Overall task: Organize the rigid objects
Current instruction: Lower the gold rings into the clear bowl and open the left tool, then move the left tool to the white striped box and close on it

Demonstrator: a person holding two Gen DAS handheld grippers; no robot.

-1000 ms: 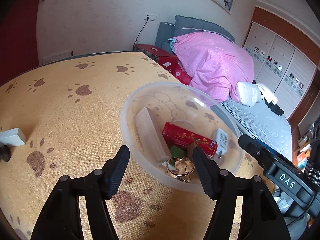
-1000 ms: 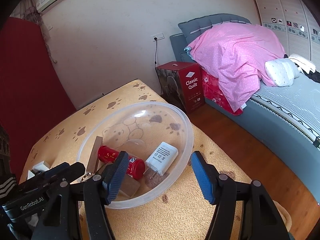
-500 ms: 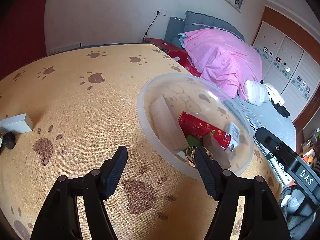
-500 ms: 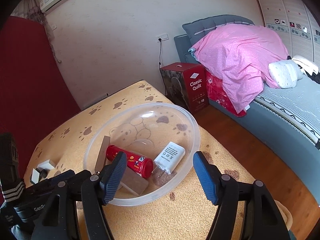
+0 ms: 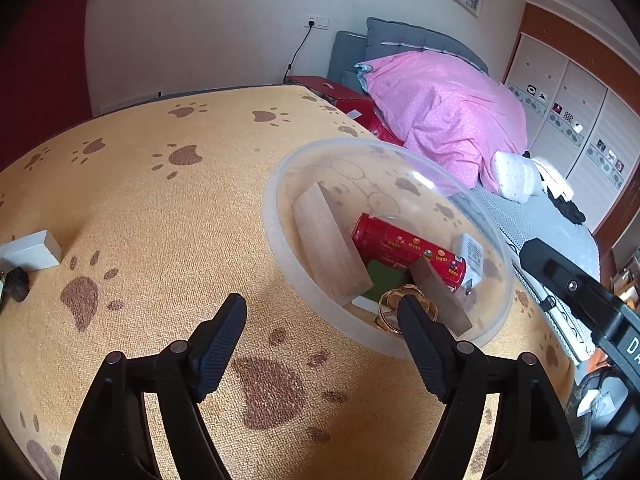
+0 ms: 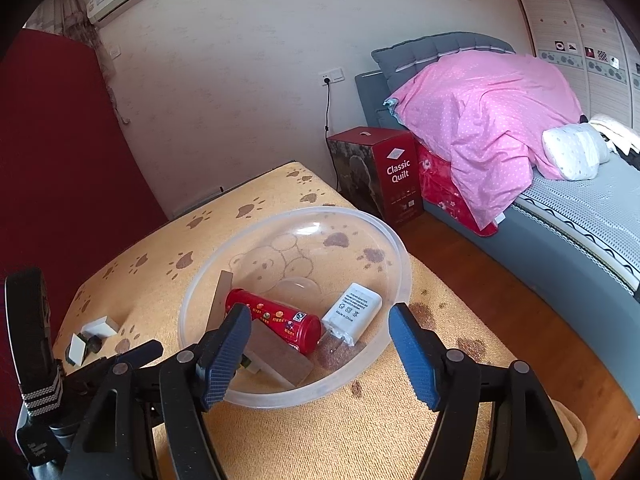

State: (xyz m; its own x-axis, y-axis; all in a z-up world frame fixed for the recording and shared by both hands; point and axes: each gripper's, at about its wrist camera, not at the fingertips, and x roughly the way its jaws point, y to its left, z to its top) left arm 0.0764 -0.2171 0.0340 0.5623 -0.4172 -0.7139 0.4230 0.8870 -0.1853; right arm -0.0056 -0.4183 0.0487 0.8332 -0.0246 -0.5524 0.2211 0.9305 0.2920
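A clear plastic bowl point(image 5: 269, 216) point(image 6: 320, 210) sits on the paw-print tablecloth point(image 5: 160, 208). It holds a red can point(image 5: 400, 246) point(image 6: 276, 314), a wooden block point(image 5: 324, 244), a white charger point(image 5: 474, 254) point(image 6: 352, 312), a grey slab point(image 5: 436, 292) point(image 6: 276, 352) and a gold ring point(image 5: 390, 308). My left gripper point(image 5: 320, 308) hovers over the cloth at the bowl's near-left rim. Its jaws are opening and nothing is between them. My right gripper point(image 6: 318, 316) stands open at the bowl's near side, pads touching nothing.
A white box point(image 5: 30, 250) point(image 6: 100, 326) and a small dark item point(image 5: 16, 284) lie on the table's left side. Beyond the table's right edge stand a red quilt box point(image 6: 384, 176) and a bed with a pink quilt point(image 6: 480, 112).
The left gripper's jaws have spread wider, and it has shifted left off the bowl. The right gripper's jaws have widened slightly. The bowl's contents lie as before.
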